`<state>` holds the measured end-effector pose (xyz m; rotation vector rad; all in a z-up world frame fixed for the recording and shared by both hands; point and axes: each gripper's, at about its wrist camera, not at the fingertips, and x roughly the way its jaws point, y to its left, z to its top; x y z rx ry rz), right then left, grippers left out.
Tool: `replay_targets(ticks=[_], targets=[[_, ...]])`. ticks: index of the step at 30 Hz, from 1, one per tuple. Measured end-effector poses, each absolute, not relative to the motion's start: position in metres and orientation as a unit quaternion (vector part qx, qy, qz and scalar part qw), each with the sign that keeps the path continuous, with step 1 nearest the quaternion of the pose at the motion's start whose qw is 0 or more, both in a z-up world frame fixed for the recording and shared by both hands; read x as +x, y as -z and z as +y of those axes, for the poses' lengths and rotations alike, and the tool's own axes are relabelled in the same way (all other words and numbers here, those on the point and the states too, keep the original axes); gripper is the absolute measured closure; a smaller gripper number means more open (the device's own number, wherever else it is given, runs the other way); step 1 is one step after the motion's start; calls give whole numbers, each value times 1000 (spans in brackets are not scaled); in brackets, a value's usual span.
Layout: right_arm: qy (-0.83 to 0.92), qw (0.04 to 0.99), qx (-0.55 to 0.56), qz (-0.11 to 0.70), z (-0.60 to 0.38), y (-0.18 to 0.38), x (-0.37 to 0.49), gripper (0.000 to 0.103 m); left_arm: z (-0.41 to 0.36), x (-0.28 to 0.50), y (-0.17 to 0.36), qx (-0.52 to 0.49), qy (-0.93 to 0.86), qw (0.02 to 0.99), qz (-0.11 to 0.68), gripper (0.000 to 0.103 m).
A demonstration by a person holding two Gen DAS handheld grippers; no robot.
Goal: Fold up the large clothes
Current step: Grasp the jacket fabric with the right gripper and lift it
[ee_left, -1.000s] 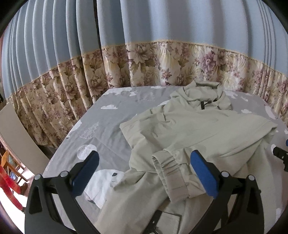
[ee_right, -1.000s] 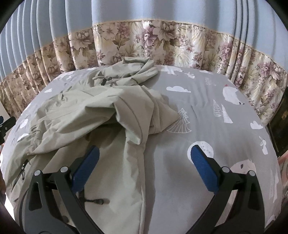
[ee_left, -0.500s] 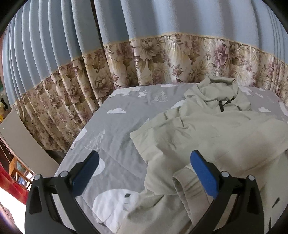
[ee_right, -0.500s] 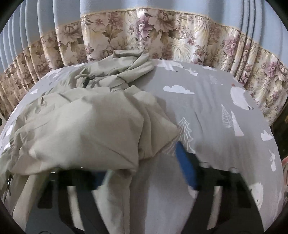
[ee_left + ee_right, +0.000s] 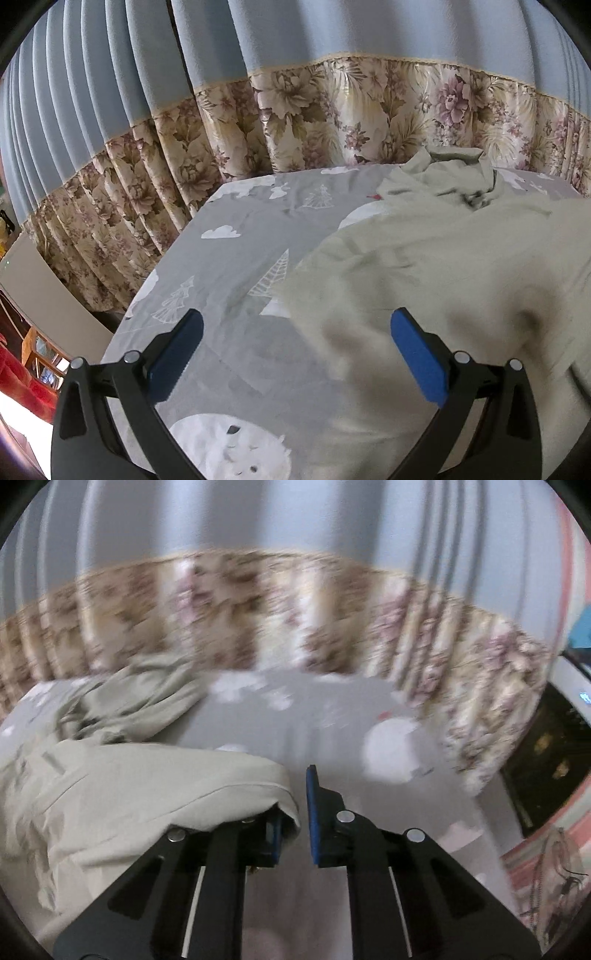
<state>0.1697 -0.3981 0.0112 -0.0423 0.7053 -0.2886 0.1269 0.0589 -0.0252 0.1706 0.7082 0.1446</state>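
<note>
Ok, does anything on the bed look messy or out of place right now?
Yes: the beige jacket lies rumpled on the grey bedsheet, its collar end bunched near the curtain. The right gripper is shut on a fold of it.

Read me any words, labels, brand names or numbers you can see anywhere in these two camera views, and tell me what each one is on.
No readable text in either view.
Grey bedsheet: only printed pictures of clouds, trees and white circles, no lettering.
Beige jacket: no label or brand showing.
Floral curtain: pattern only.
White device at the right edge in the right wrist view: a small lit blue mark, too blurred to read.
</note>
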Motion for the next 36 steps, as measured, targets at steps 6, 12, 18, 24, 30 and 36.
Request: replay_targets(ticks=[6,12,18,24,30,36], targets=[[161,908,-31,386,-457,8,173,66,42,143,30,72,-50,930,356,2],[143,920,-21,363,-459,-5,139,33,20,153,34,81,-31,929,360,2],[-6,944,9,329,-388,-45,112,21,4,149,32,91,-17,931,354,2],[-167,913,-22,372,-277,-22,111,17,-4,143,28,87,-8,932,351,2],[-152,880,-78,443,-231,36,134,20,-3,138,34,83,-9,930,357,2],[-152,867,-59,471,-239,61,142,77,-3,141,42,83,-10,927,365,2]])
